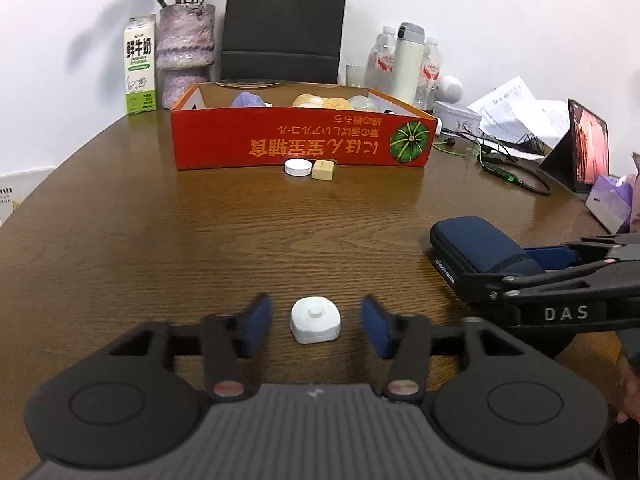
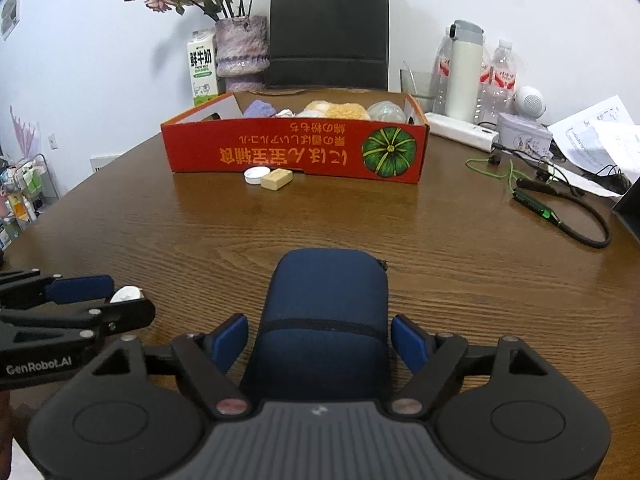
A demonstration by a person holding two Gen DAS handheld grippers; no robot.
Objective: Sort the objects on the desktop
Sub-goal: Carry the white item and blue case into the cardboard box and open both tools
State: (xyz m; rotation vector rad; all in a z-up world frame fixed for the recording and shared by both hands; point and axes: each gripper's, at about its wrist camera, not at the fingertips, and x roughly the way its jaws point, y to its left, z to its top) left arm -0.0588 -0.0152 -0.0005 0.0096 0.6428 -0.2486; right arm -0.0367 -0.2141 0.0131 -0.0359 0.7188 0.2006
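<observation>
On the table, a white puck and a blue case are straddled, ungripped, by the released left tool and right tool; closing is judged next.

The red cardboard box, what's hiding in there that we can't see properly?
- Red cardboard box: in both wrist views its front wall hides the lower parts of the purple, yellow and clear lumps; their identity is unclear.
- Small white plastic piece: right wrist view, mostly hidden behind the left gripper.

Red box, navy case, white puck.
</observation>
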